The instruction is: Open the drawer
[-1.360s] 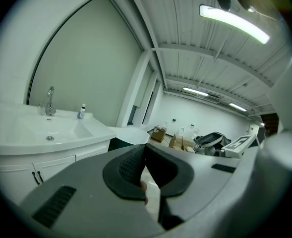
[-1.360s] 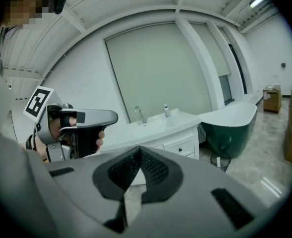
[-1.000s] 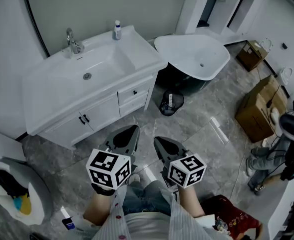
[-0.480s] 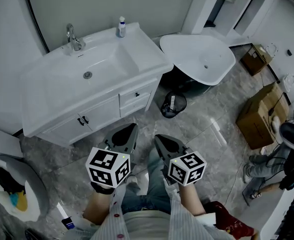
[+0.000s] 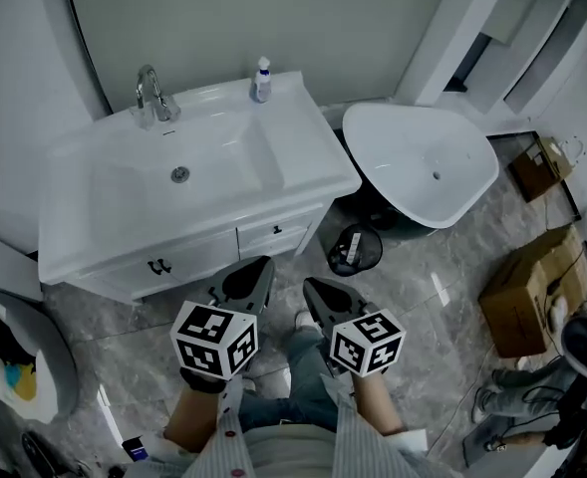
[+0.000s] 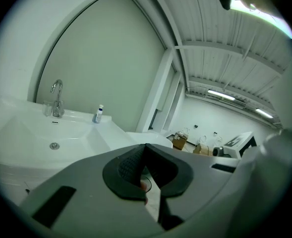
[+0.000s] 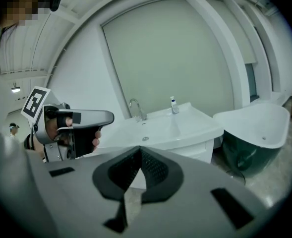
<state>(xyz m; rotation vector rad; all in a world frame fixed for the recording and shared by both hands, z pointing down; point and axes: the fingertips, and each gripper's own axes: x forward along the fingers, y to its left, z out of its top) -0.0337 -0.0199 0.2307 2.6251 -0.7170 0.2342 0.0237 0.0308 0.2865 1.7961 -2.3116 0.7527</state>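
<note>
Currently on view, listed by item.

1. Vanity cabinet [image 5: 114, 267]: white, standing against the wall. Its tabletop [image 5: 313, 157] carries a moulded basin [image 5: 188, 167] with a chrome tap [image 5: 151, 93] at the back edge. A small bottle [image 5: 261, 80] with a blue band stands upright at the rear right corner.
2. Drawer [image 5: 275, 232]: set in the right part of the cabinet front, just under the tabletop edge. It is closed flush, with one small dark knob [image 5: 276, 230] at its centre. To its left are the cabinet doors [image 5: 158, 257], with paired dark handles, also closed.
3. Left gripper [image 5: 263, 263]: held low in front of the cabinet, above the grey stone floor [image 5: 413, 277]. It points toward the drawer and is clear of it. Its jaws are closed tip to tip with nothing between them, as the left gripper view confirms [image 6: 145, 148]. Its marker cube [image 5: 215, 339] sits at the rear.
4. Right gripper [image 5: 308, 285]: just beside the left one, at a similar height, not touching the cabinet. Its jaws are likewise pressed together and empty [image 7: 139, 150]. The right gripper view also shows the left gripper [image 7: 69, 128] with a hand [image 7: 93, 140] around its grip.
5. Bathtub [image 5: 423, 172]: white freestanding shell on a dark base, to the right of the cabinet.
6. Waste bin [image 5: 354, 250]: dark, round, on the floor between cabinet and bathtub.
7. Cardboard boxes [image 5: 527, 292]: on the floor at far right, well apart from the cabinet.
</note>
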